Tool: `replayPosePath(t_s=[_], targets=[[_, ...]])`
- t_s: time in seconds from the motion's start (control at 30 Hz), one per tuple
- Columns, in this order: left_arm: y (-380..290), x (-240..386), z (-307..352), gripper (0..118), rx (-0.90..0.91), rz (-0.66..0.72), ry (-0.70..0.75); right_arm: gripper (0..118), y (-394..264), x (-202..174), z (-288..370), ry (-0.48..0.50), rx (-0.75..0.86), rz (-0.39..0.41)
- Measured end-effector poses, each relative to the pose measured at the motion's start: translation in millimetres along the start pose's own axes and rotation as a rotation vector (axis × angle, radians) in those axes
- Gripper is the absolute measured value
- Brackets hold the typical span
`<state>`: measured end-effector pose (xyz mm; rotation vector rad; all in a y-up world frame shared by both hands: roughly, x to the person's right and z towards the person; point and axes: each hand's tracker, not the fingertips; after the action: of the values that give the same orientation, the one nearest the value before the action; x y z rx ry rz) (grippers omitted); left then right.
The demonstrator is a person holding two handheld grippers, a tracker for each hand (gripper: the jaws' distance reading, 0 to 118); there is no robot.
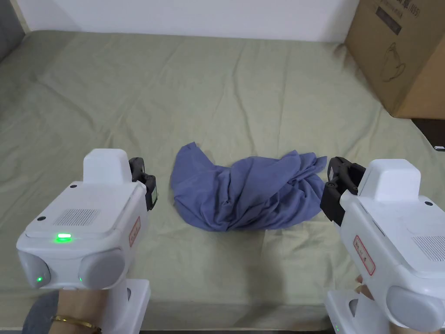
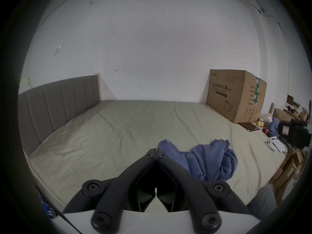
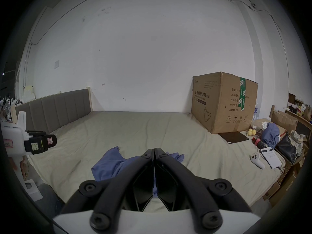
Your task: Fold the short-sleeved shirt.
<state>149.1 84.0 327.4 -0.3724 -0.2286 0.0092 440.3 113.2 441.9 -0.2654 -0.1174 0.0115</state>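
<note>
Grippers, left [image 1: 150, 182] and right [image 1: 332, 185], both clenched empty, flank the crumpled blue short-sleeved shirt [image 1: 247, 193] on the olive bedsheet [image 1: 217, 87].

Your left gripper [image 2: 157, 150] hangs over a bed sheet [image 2: 118, 129], its two black jaws pressed together with nothing between them. Just beyond and to the right of its tips, a blue shirt [image 2: 207, 161] lies crumpled on the sheet. A cardboard box [image 2: 234, 95] stands against the far wall, a grey headboard [image 2: 57, 109] at left.
</note>
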Motion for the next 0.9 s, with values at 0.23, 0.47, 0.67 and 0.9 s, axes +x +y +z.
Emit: replayPosePath(t_s=[0.23,0.47,0.67,0.9], targets=[[17,8,-32,26,-0.068,-0.029,-0.052,0,0,11,-17,-0.006,-0.018,0.006],[93,55,-167,105,-0.271,-0.033,-0.098,0,5,25,-44,-0.006,-0.046,-0.039],[68,41,-312,118,-0.475,-0.059,-0.051,0,6,36,-75,-0.027,-0.077,-0.052],[18,56,-375,118,-0.714,-0.094,0.071,0,-1,54,-106,-0.063,-0.116,-0.071]])
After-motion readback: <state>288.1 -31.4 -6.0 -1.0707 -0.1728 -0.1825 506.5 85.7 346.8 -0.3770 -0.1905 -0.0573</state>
